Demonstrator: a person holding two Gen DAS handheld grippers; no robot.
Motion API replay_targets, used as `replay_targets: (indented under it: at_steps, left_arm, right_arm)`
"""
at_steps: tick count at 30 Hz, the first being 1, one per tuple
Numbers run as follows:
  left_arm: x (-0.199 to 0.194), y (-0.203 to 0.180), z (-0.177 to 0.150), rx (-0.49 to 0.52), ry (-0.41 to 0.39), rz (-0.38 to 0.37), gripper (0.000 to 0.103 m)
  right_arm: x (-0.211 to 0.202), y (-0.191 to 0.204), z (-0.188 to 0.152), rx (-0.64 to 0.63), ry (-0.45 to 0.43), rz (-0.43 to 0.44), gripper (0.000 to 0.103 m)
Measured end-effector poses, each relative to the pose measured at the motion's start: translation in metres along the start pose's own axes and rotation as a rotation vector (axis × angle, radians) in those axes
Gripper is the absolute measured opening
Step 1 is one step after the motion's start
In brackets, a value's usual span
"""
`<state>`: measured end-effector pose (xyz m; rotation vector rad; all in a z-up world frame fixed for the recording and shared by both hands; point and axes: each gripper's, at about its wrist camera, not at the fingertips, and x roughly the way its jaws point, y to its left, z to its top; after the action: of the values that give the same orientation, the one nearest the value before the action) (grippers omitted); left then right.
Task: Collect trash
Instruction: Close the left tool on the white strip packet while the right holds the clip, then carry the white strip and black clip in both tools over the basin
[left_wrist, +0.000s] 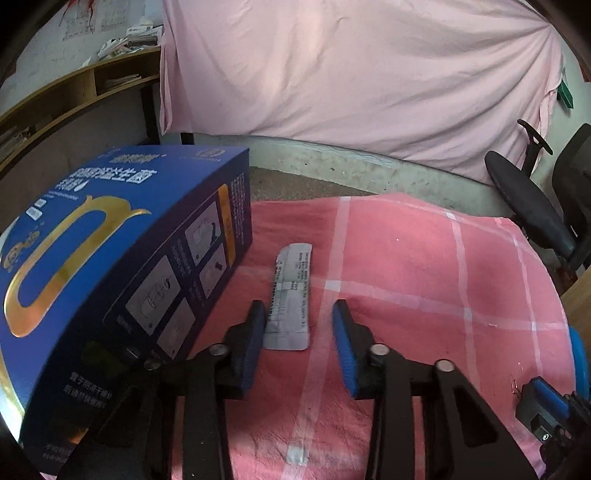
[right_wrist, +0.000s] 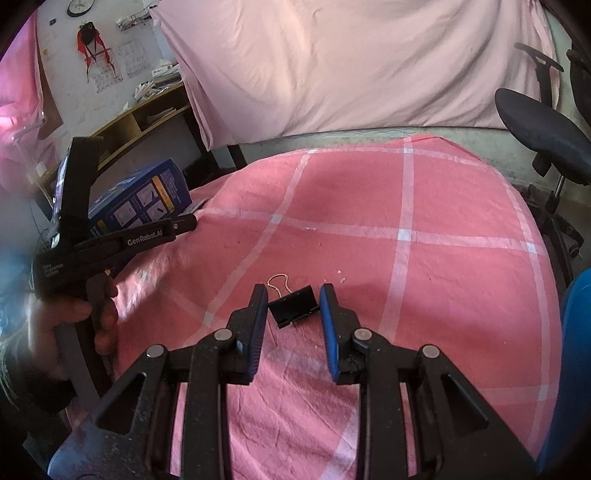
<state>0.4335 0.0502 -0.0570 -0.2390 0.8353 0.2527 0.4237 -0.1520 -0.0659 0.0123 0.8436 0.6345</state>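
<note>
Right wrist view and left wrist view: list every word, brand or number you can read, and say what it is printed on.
"GenRobot.AI": on the left gripper, along its arm.
Small white lettering on that gripper's body: too blurred.
Blue box: Chinese print, too distorted to read.
Grey sachet: print too small.
Wall calendar: unreadable.

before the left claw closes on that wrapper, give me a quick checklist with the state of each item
1. Left claw open: ok, its pads stand apart with nothing pressed between them.
2. Grey wrapper lined up: ok, its near end lies between the fingers, flat on the pink checked cloth.
3. Blue box clear of the claw: not ok, it stands right beside the left finger.
4. Pads low enough to pinch the flat wrapper: cannot tell.
5. Right claw out of the way: ok, it hangs open around a black binder clip, apart from the wrapper.
</note>
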Motion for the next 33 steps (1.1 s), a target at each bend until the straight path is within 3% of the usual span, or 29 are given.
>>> replay_targets:
  at_steps: [9, 14, 17, 22, 33]
  left_arm:
    - [-0.008, 0.014, 0.000, -0.009, 0.003, -0.047, 0.019]
    - [-0.036, 0.009, -0.015, -0.011, -0.050, -0.105, 0.019]
    - [-0.058, 0.001, -0.029, 0.004, -0.120, -0.147, 0.019]
    - [-0.101, -0.015, -0.042, 0.032, -0.272, -0.229, 0.019]
    - [-0.184, -0.069, -0.040, 0.141, -0.555, -0.348, 0.019]
  right_arm:
    - [-0.003, -0.002, -0.001, 0.010, -0.022, 0.014, 0.054]
    - [-0.016, 0.000, -0.003, -0.001, -0.080, 0.012, 0.054]
    - [-0.037, 0.004, -0.005, -0.017, -0.185, 0.001, 0.054]
    - [-0.059, 0.009, -0.007, -0.048, -0.282, -0.020, 0.054]
    - [-0.163, 0.002, -0.016, -0.060, -0.643, -0.139, 0.054]
